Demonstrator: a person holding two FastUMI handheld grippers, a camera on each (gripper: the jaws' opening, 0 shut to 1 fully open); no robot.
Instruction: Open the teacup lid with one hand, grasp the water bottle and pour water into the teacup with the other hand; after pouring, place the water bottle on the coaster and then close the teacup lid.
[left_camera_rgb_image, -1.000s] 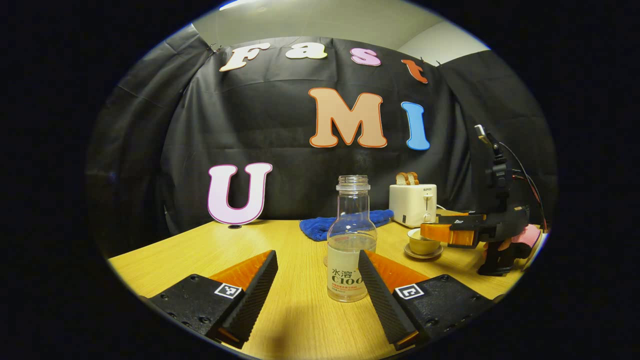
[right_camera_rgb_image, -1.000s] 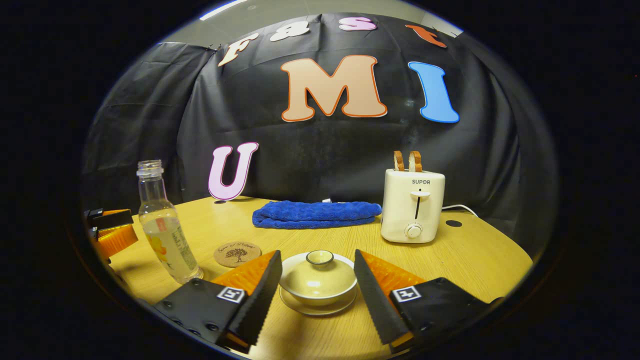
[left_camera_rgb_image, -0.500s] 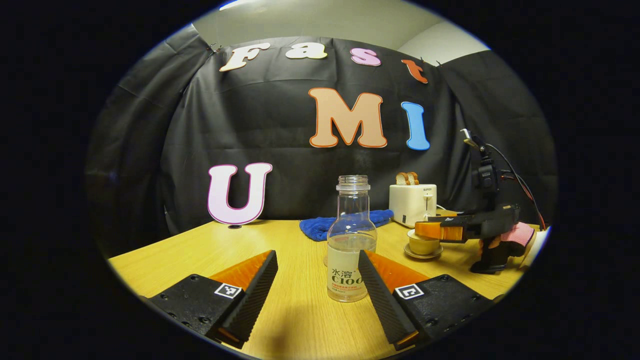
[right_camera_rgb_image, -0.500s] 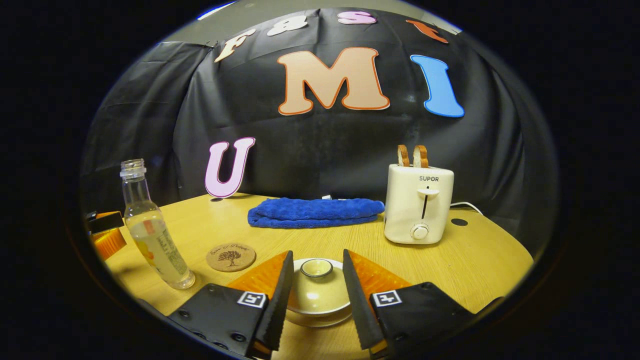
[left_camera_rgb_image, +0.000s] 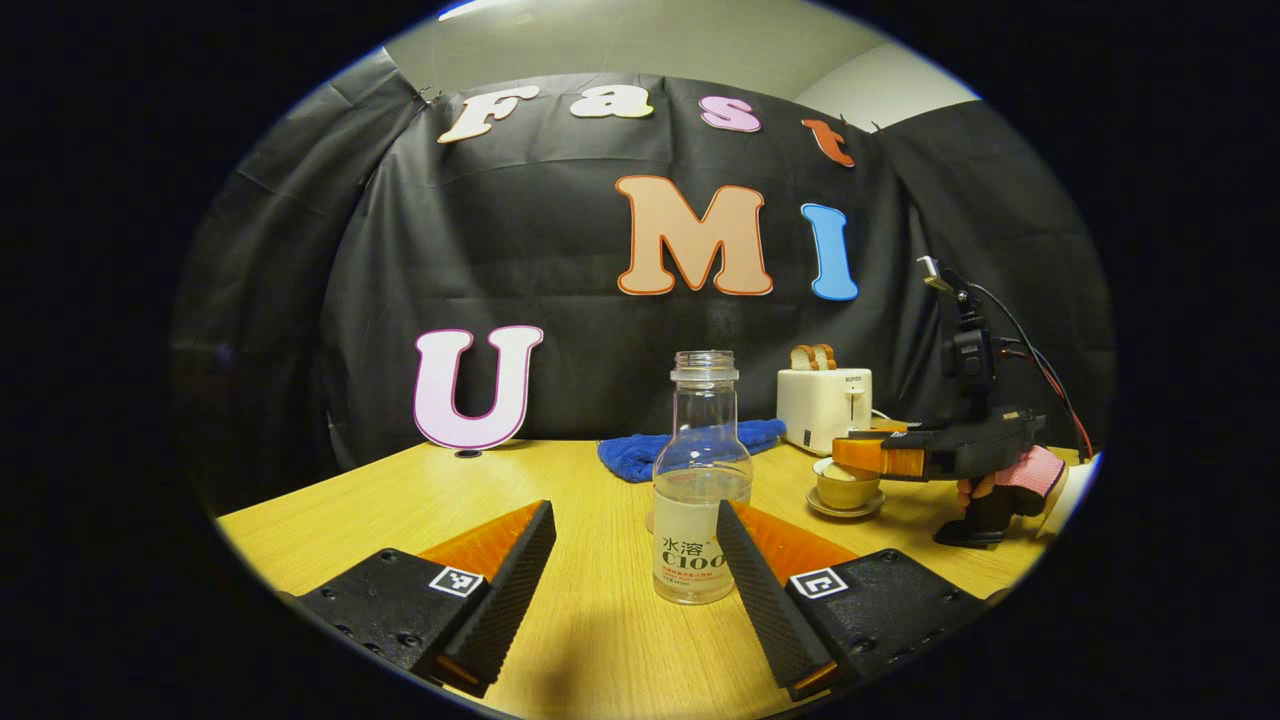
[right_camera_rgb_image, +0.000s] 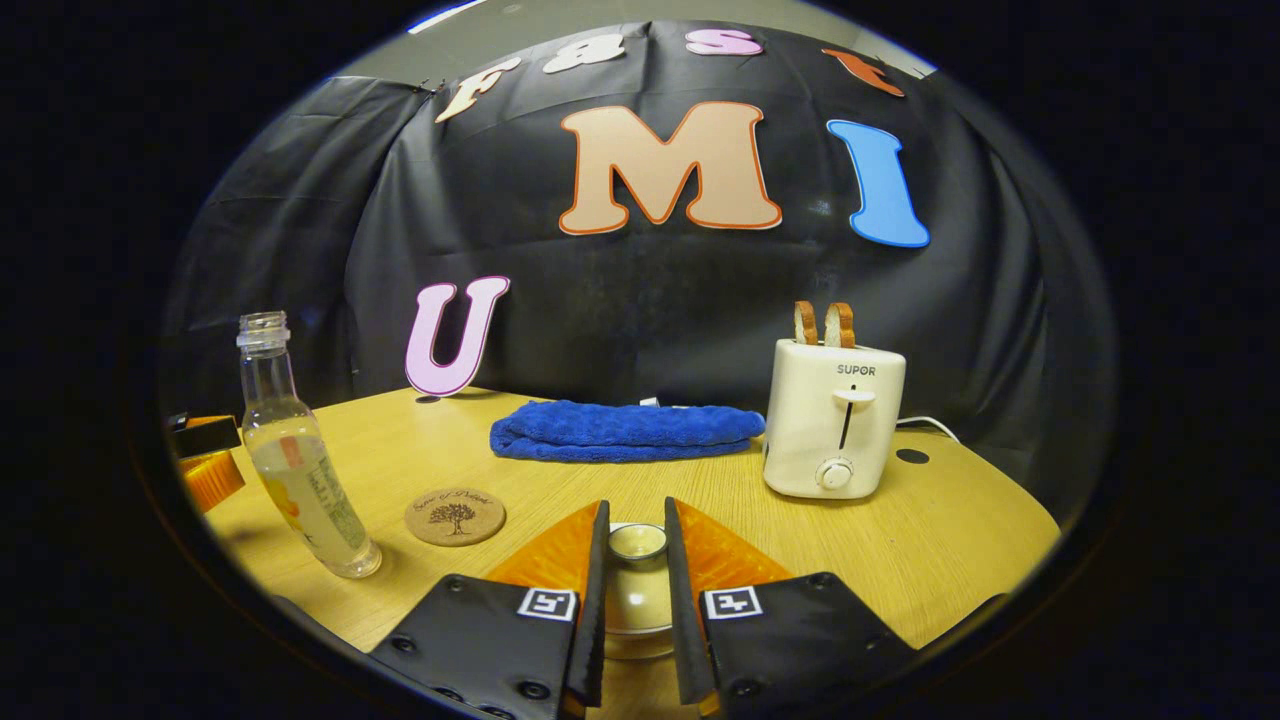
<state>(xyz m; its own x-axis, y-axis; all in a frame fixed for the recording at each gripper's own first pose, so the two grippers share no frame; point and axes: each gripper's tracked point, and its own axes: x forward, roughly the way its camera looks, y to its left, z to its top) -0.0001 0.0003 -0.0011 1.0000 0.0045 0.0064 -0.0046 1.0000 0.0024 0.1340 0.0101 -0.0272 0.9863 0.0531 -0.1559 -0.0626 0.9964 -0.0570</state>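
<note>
1. The right gripper is standing at the teacup, its two fingers drawn in close on either side of the knob of the teacup lid. They look to be touching it, but whether both pads are pressing cannot be told. The lid is sitting on the cup, so the opening step is not yet done.
2. The left gripper is resting with its fingers spread wide. The water bottle is standing upright on the table between them, nearer the right-hand finger and not grasped.
3. The bottle is uncapped and holding water in its lower half, so nothing appears poured.
4. The coaster is lying bare between bottle and teacup.
5. Lifting the lid, pouring, setting the bottle on the coaster and closing the cup are all remaining.
</note>
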